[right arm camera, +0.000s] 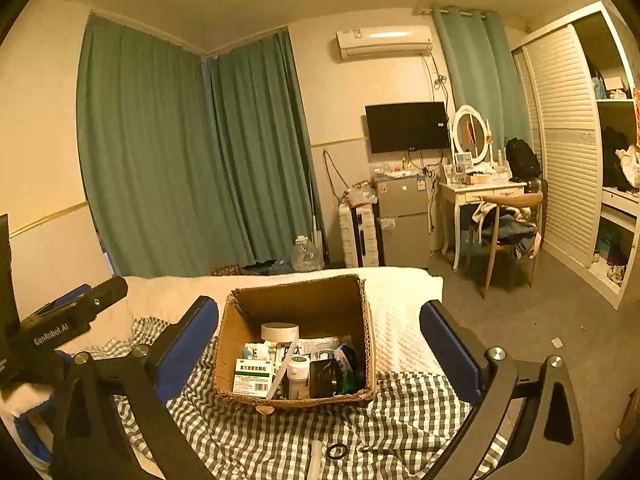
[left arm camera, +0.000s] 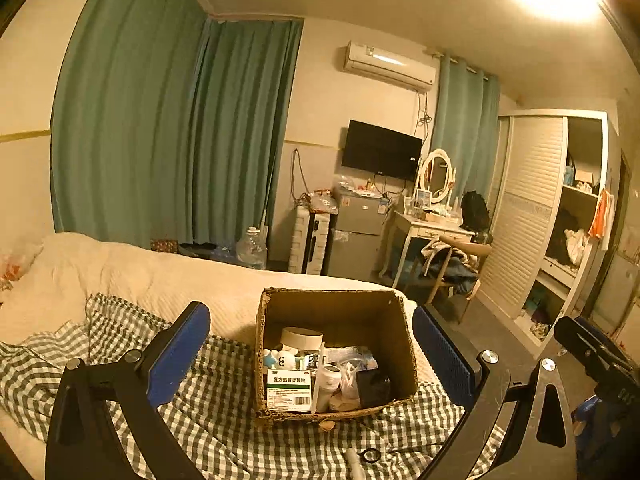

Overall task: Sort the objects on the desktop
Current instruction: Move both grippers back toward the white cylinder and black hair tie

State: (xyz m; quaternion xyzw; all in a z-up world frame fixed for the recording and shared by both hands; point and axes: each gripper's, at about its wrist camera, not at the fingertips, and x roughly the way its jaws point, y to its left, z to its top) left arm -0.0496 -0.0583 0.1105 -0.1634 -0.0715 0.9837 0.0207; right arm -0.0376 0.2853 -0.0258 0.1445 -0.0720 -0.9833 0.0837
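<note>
A brown cardboard box (left arm camera: 396,312) stands on a green checked cloth (left arm camera: 224,432) on the bed. It holds a green-and-white medicine box (left arm camera: 289,390), a white-lidded jar (left arm camera: 301,338), a small white bottle (left arm camera: 329,380), a black item (left arm camera: 373,388) and other small things. The box also shows in the right wrist view (right arm camera: 362,300). In front of it lie a black ring (left arm camera: 371,456) (right arm camera: 336,451) and a white tube (right arm camera: 315,460). My left gripper (left arm camera: 312,360) is open and empty, its fingers either side of the box. My right gripper (right arm camera: 320,356) is open and empty too.
A white quilted bedspread (left arm camera: 140,272) covers the bed. Behind are teal curtains (left arm camera: 160,140), a white suitcase (left arm camera: 310,240), a small fridge (left arm camera: 356,232), a dressing table (left arm camera: 432,228) with a chair, and a wardrobe (left arm camera: 552,220). The right gripper's body (left arm camera: 600,360) shows at right.
</note>
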